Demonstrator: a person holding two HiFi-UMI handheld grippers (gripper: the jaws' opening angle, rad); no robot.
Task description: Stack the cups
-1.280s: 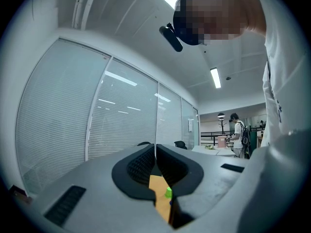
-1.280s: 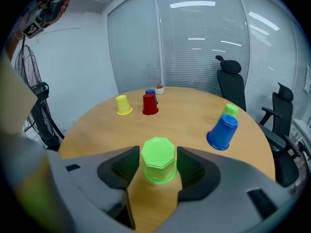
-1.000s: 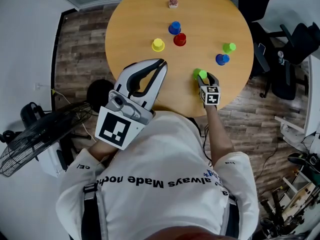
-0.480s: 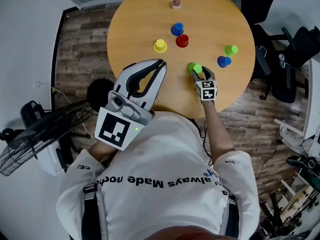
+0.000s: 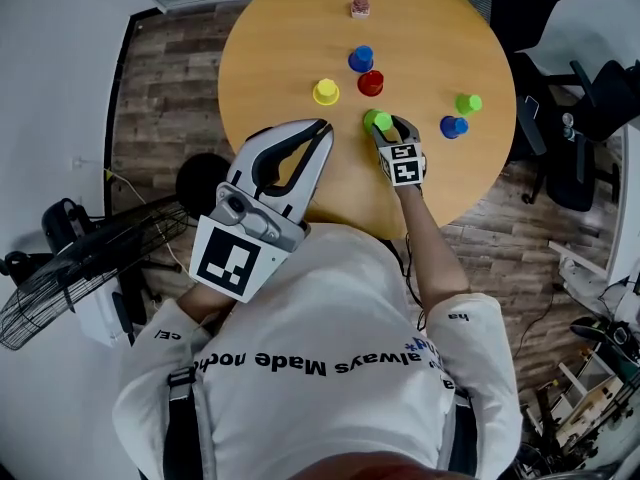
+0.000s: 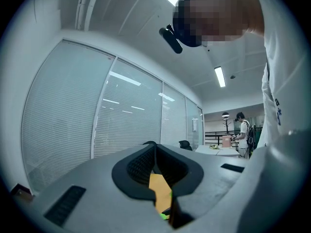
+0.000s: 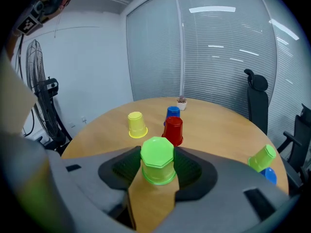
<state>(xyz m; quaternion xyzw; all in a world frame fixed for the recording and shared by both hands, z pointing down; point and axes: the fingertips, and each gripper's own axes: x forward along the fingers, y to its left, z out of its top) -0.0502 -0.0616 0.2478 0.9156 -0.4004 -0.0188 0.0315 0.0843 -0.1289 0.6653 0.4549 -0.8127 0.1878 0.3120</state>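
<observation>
The left gripper (image 5: 322, 128) hangs by the bench (image 5: 290, 38) edge, fingers clenched on nothing. The right gripper (image 5: 385, 128) has its fingers grasping the inverted green cup (image 7: 157, 160) near the red cup (image 7: 173, 130). Lowered off-centre, the green cup could topple the red one.

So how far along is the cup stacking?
Barely begun. Done: nothing clear; yellow cup, red cup and blue cup stand apart, upside down. In hand: the right gripper clamps a green cup. Left: stacking everything, including a second green cup beside a second blue cup. The left gripper is shut, empty.
</observation>
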